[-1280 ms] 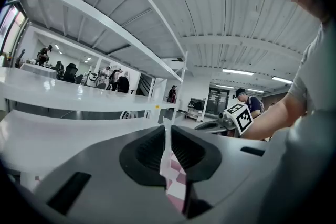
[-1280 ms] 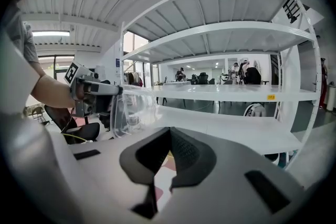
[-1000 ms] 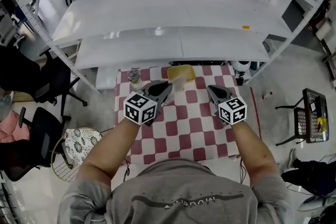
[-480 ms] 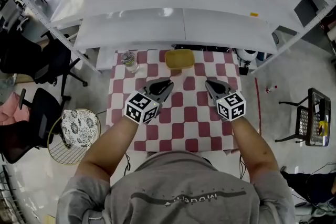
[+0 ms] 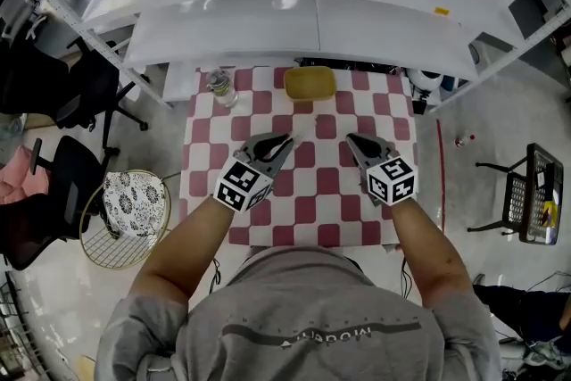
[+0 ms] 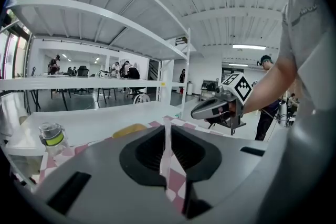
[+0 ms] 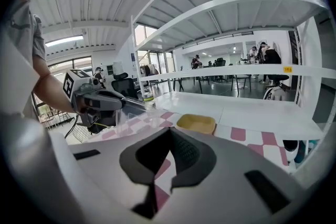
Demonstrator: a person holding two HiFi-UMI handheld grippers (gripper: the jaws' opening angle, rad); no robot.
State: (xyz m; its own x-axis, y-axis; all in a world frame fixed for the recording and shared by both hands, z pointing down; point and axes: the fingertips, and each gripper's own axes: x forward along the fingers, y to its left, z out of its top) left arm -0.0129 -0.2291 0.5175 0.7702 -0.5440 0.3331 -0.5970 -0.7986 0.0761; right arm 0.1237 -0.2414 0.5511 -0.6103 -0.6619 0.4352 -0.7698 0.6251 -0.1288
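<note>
— What is in our left gripper?
— Its jaws are pinched on the edge of a clear plastic piece, held in the air just short of the yellow dish. Bag or cup, we can't tell.
— How do we expect it to handle?
— Light, thin and slick, we judge. It likely bends or crumples, so a firm edge looks like the best hold.
— And our right gripper?
— Jaws together on nothing, short of the dish and to its right. A bottle stands left of the dish, both on the checked table.
</note>
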